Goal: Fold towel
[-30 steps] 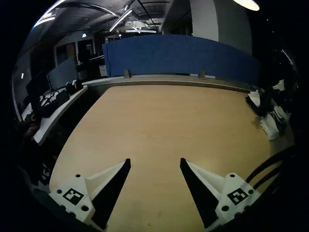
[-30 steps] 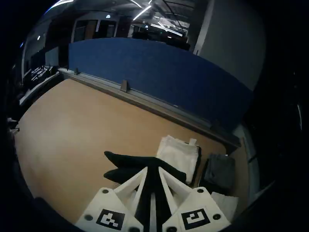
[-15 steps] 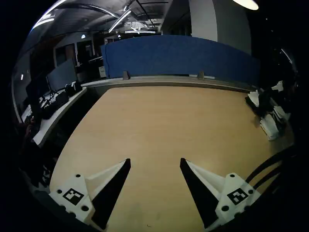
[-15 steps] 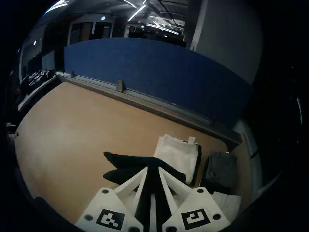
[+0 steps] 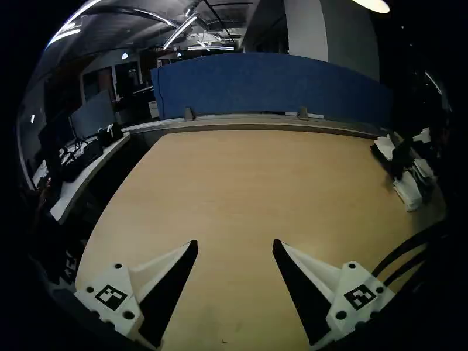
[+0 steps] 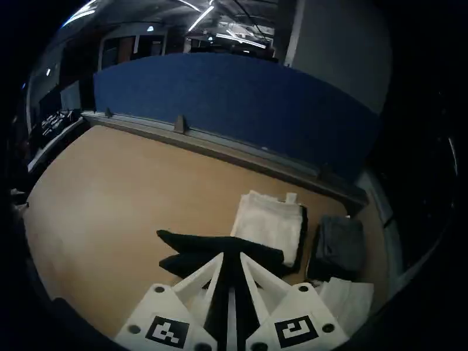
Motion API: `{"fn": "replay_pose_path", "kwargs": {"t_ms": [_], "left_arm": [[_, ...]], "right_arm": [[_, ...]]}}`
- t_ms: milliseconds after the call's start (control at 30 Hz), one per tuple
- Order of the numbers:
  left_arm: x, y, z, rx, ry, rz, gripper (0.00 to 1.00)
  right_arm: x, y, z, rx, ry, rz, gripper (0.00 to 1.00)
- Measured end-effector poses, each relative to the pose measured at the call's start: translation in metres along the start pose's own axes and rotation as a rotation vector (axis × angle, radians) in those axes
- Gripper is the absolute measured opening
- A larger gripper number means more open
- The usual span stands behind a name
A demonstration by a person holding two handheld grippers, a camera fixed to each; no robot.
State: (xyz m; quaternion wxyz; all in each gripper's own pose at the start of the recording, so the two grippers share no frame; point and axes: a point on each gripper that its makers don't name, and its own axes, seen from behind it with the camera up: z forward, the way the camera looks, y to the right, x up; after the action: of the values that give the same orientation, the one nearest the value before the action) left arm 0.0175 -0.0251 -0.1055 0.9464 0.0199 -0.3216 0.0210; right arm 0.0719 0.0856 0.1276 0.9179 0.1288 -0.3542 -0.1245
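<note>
So, closest in on the right gripper view: the right gripper (image 6: 231,255) has its two white fingers pressed nearly together, and they're pinching the black towel (image 6: 187,245), with a dark strip of it running up between them. The rest of that towel spills out ahead and off to the left of the fingertips in a couple of rumpled lobes, lying on the wooden table (image 6: 111,187). Just past it, touching or near enough, is a folded white towel (image 6: 266,225). Beside that, on the right, sits a folded grey towel (image 6: 340,241), and nearer the camera in the right corner there's another white cloth (image 6: 350,295). Further back a grey rail runs along the table edge, with the blue divider (image 6: 234,108) standing behind it.

In the left gripper view, the left gripper (image 5: 234,241) is spread wide with nothing between the fingers, just light wood under them. I can't tell whether it's touching the tabletop or hovering. Way off at the table's right edge is a pile of white cloths (image 5: 408,190) with something dark mixed in, too small to make out. The divider closes off the far side here as well, and a side desk (image 5: 76,175) with dark gear on it runs along the left. Long ceiling lights (image 5: 180,29) glow at the very back.
</note>
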Motion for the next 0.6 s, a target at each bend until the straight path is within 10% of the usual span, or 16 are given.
{"fn": "replay_pose_path", "kwargs": {"t_ms": [600], "left_arm": [[-0.002, 0.019, 0.002, -0.021, -0.007, 0.035, 0.95]], "right_arm": [[-0.157, 0.020, -0.034, -0.062, -0.122, 0.196, 0.04]]}}
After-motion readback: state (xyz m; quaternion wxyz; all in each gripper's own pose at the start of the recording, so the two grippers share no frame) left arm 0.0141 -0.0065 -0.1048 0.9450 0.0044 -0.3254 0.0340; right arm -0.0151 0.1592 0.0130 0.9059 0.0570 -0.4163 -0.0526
